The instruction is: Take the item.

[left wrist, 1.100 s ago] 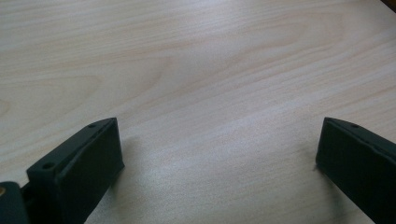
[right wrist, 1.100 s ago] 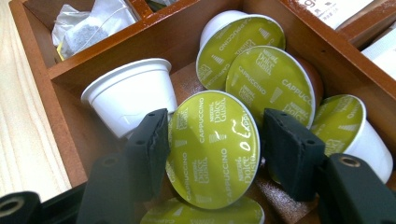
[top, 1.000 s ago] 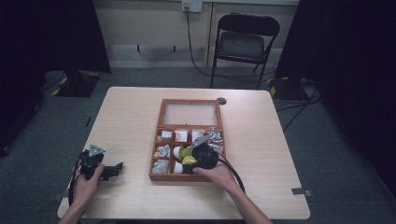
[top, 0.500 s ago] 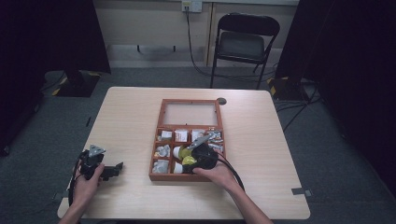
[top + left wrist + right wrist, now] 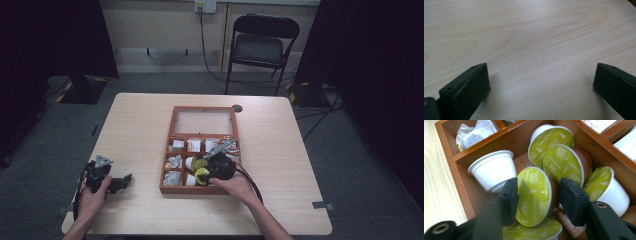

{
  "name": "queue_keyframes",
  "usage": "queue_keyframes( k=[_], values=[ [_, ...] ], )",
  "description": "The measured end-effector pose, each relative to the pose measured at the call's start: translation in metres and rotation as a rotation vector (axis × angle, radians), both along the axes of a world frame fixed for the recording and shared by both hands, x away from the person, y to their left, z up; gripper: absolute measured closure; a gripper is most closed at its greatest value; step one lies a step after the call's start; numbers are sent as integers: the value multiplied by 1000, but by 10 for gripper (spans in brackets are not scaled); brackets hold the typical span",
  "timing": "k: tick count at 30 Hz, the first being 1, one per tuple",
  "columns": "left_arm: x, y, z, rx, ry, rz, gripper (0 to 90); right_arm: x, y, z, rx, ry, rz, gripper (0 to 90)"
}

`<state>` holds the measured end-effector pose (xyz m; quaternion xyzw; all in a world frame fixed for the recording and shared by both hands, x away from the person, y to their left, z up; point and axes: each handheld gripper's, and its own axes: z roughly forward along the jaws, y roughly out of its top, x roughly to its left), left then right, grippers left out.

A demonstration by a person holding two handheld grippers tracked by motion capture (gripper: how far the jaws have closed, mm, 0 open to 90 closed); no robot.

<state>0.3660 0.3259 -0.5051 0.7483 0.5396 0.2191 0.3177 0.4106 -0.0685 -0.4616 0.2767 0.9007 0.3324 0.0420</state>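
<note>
The right gripper [image 5: 537, 195] reaches into the wooden compartment box [image 5: 172, 187] that sits mid-table, its near edge close to the table's [image 5: 280, 125] front edge. Its jaws have just been closing, and they now stand on either side of a coffee capsule [image 5: 534, 196] with a green foil lid, one pad against the lid face and the other at the brown body behind it; they look to be pressing on it, though the contact on the far side is partly hidden. That capsule stands on edge in a compartment along the box's near edge, among other green-lidded capsules [image 5: 562, 163] and a white capsule [image 5: 492, 170] lying with its cup side up near the compartment's wooden wall. In the high view the right gripper [image 5: 220, 167] lies over the near right part of the box, with small wrapped packets [image 5: 175, 162] in the compartments toward the box's left side.

The left gripper [image 5: 541, 82] rests near the table's front left corner, well apart from the box. Its jaws stand wide with nothing but bare wood between them.
</note>
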Motion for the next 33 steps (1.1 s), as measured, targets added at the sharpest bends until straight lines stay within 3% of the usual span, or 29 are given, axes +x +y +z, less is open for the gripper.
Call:
queue_keyframes(
  k=[6,10,11,12,19,33],
  values=[
    [0,0,0,2,1,-1,0,1,1,-1,-4,12,9,456],
    [0,0,0,0,-1,1,1,1,4,-3,-32,40,30,438],
    [0,0,0,2,-2,0,1,1,8,-5,-102,42,36,479],
    [0,0,0,2,-3,0,1,0,9,-5,-107,42,29,486],
    [0,0,0,2,-2,0,0,0,6,-4,-79,17,25,543],
    [0,0,0,0,-2,-1,0,1,-1,-1,-35,15,-3,556]
  ],
)
